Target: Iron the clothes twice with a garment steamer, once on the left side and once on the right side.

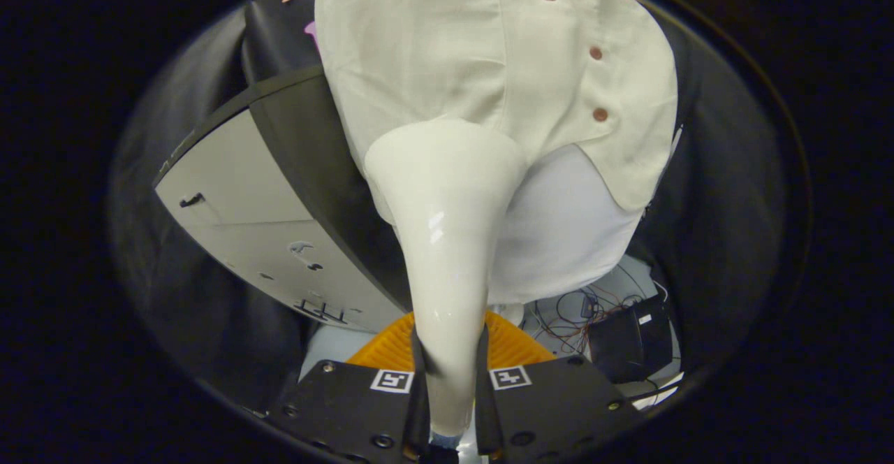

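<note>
Tool (450, 387) clamped on glossy white cone-shaped garment steamer (447, 226) | head at cream buttoned shirt (447, 45), frame centre | risk: smooth handle slips; lingering dampens the fabric.

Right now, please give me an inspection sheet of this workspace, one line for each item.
Surface: pale board with a dark edge, tilted, beside the shirt.
Job's things: cream shirt hanging, buttons visible; white garment steamer, its head at the shirt's lower part.
Clutter: black box below the shirt.
Tool: tool shut on the garment steamer's handle, both fingers pressing.
Cables: thin wires tangled beside the black box.
Surroundings: black cloth wall.
</note>
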`<control>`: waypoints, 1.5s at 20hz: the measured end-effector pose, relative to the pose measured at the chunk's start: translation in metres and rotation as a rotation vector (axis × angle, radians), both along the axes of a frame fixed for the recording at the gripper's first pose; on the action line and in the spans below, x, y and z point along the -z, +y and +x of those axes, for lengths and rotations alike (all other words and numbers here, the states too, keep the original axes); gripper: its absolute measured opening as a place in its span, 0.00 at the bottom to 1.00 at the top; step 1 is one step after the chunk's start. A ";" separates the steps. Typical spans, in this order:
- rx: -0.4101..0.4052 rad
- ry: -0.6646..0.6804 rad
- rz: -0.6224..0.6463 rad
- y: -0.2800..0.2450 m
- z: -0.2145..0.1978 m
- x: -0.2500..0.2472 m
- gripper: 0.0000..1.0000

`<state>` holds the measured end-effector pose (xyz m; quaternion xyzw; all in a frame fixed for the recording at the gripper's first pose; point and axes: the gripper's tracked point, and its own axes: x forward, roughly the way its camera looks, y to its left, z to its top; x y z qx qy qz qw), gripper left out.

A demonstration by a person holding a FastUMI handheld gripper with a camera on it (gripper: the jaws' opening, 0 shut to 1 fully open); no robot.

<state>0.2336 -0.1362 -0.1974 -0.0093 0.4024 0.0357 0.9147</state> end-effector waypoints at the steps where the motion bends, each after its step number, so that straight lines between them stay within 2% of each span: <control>1: -0.014 -0.023 0.003 0.002 0.000 -0.016 0.26; 7: -0.051 -0.165 0.018 -0.001 0.013 -0.133 0.26; 11: -0.047 -0.292 0.014 -0.024 0.041 -0.217 0.26; 17: 0.011 -0.457 0.000 -0.080 0.071 -0.314 0.25; 24: 0.053 -0.519 -0.033 -0.144 0.110 -0.359 0.25; 27: 0.077 -0.517 -0.009 -0.162 0.124 -0.360 0.25; 30: 0.067 -0.516 -0.004 -0.170 0.136 -0.363 0.25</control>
